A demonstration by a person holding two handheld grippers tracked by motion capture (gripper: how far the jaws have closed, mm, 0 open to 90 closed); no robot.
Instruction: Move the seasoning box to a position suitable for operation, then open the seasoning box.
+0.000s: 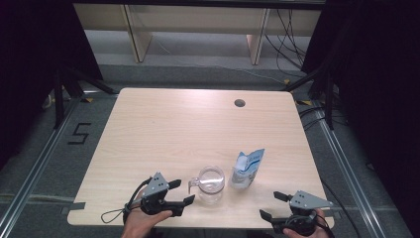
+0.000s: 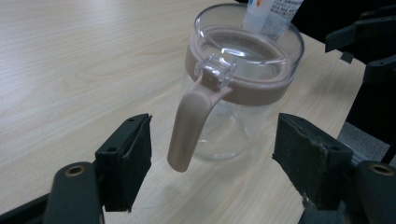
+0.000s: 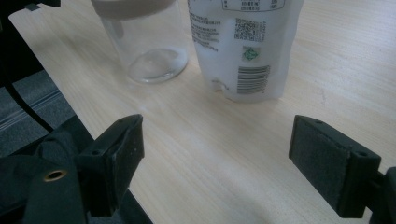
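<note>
Jar (image 2: 243, 93) handle fronts left claw (image 2: 212, 161) (untouched)

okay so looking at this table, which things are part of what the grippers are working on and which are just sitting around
In the job:
glass jar with its brown handle, in front of the open left gripper
white refill pouch, standing beside the jar, ahead of the open right gripper

Just lying about:
black number marking on the floor
cables behind the table

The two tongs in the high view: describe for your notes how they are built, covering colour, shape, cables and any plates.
Both are black. The left tongs and right tongs each carry a grey three-cornered plate on top. A black cable loops from the left one. In the left gripper view, the pads are flat, matte black blocks on arms with brass-coloured rivets.
</note>
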